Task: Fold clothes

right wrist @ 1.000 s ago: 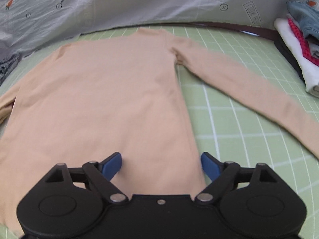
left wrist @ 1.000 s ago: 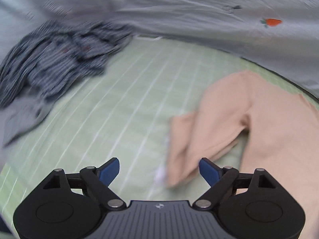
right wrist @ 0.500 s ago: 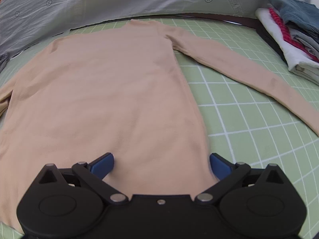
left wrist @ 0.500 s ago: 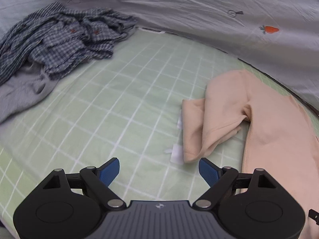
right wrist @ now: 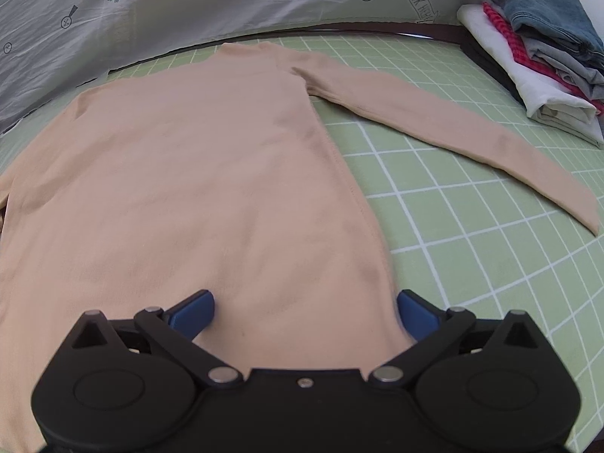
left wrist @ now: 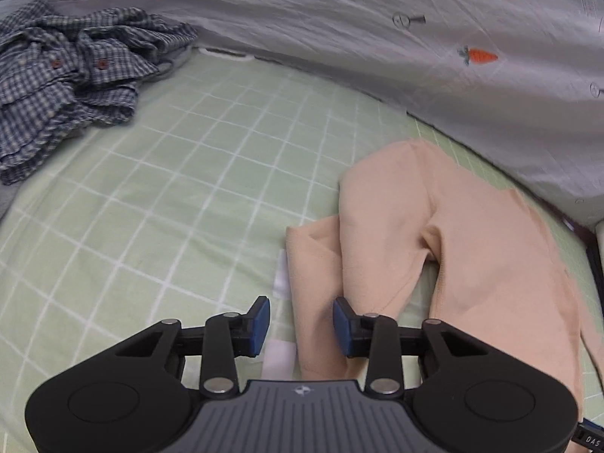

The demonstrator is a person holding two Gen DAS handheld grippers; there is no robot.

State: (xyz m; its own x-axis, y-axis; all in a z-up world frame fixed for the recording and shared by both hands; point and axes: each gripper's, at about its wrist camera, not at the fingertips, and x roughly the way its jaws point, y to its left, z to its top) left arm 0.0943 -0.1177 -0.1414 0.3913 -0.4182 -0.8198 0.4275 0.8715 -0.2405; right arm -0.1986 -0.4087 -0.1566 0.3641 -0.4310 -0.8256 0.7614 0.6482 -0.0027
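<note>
A beige long-sleeved top (right wrist: 196, 173) lies flat on the green checked sheet (right wrist: 472, 271). Its right sleeve (right wrist: 445, 128) stretches out to the right. Its left sleeve (left wrist: 377, 234) is folded back on itself. My left gripper (left wrist: 301, 324) is partly closed, its blue pads either side of the folded sleeve's cuff end (left wrist: 317, 324); I cannot tell if they pinch it. My right gripper (right wrist: 304, 309) is wide open over the top's hem, near its right corner.
A crumpled blue checked shirt (left wrist: 68, 75) lies at the far left. A stack of folded clothes (right wrist: 536, 56) stands at the far right. A grey sheet with carrot prints (left wrist: 377, 37) rises behind. A white label (left wrist: 281, 279) shows beside the cuff.
My left gripper has moved right onto the folded sleeve and its jaws have narrowed around the cuff end. My right gripper has shifted slightly and stays wide open.
</note>
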